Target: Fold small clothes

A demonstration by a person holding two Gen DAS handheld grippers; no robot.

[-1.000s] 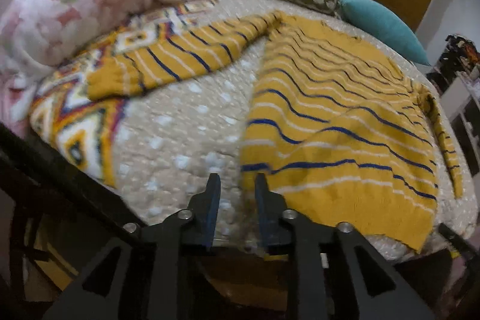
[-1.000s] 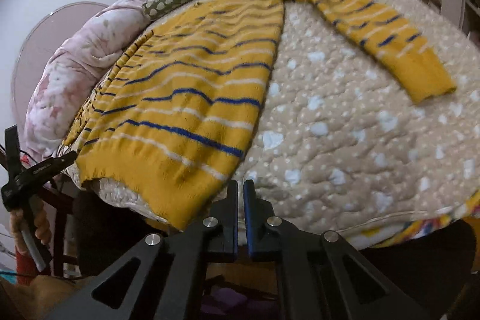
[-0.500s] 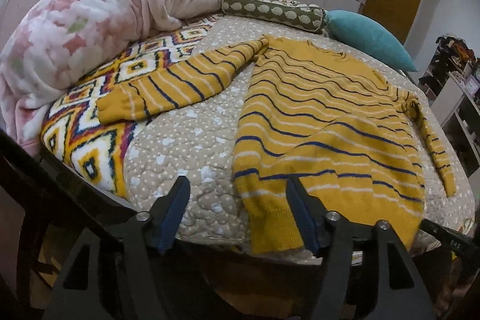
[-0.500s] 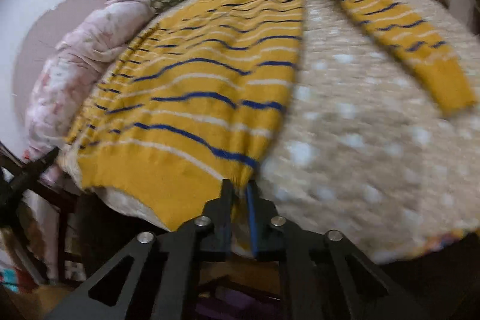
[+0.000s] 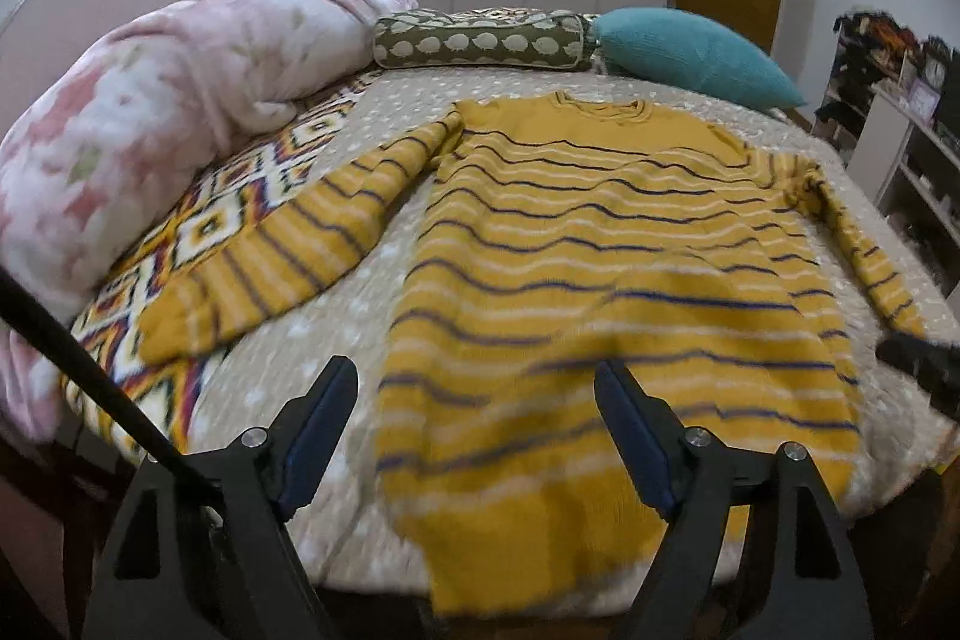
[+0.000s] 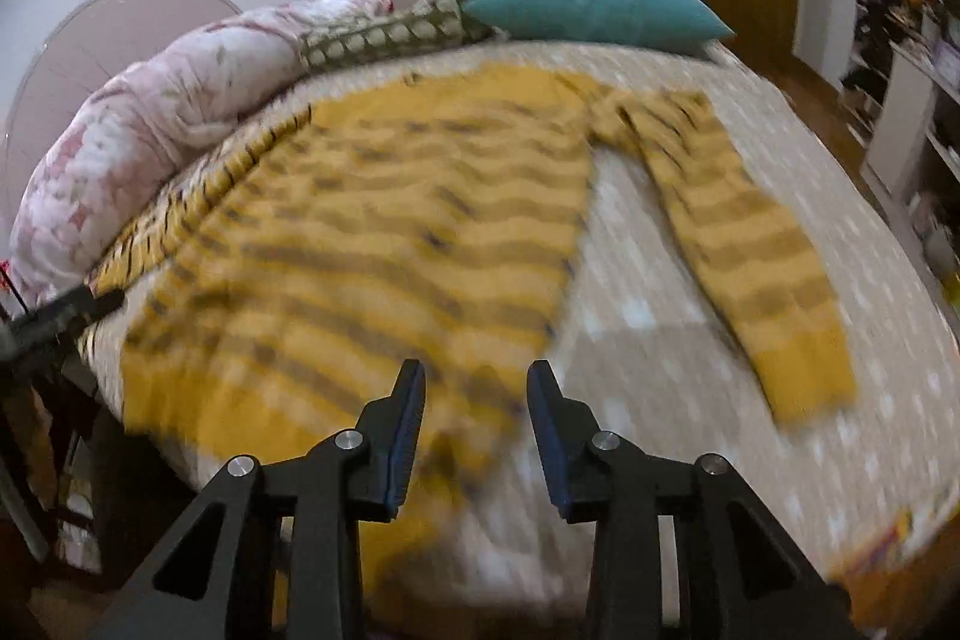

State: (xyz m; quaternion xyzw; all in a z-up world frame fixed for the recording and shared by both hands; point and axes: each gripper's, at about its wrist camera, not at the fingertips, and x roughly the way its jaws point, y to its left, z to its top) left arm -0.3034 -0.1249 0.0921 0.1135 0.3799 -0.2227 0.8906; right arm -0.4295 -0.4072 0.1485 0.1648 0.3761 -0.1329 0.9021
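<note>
A yellow sweater (image 5: 600, 280) with blue and white stripes lies flat on the bed, neck far, hem near, both sleeves spread out. It also shows, blurred, in the right wrist view (image 6: 390, 244). My left gripper (image 5: 477, 388) is open wide and empty, raised above the hem's left corner. My right gripper (image 6: 477, 388) is open and empty, above the hem's right corner, with the right sleeve (image 6: 756, 244) to its right. The left sleeve (image 5: 288, 256) lies over a patterned blanket.
The bed has a beige dotted quilt (image 5: 336, 340) and a patterned blanket (image 5: 198, 232). A pink floral duvet (image 5: 150, 118), a bolster (image 5: 480, 40) and a teal pillow (image 5: 690, 58) lie at the head. Shelves (image 5: 912, 148) stand on the right. The other gripper's tip (image 5: 918, 358) shows at the right edge.
Both grippers have opened from shut and have risen and pulled back from the hem. The sweater lies as before.
</note>
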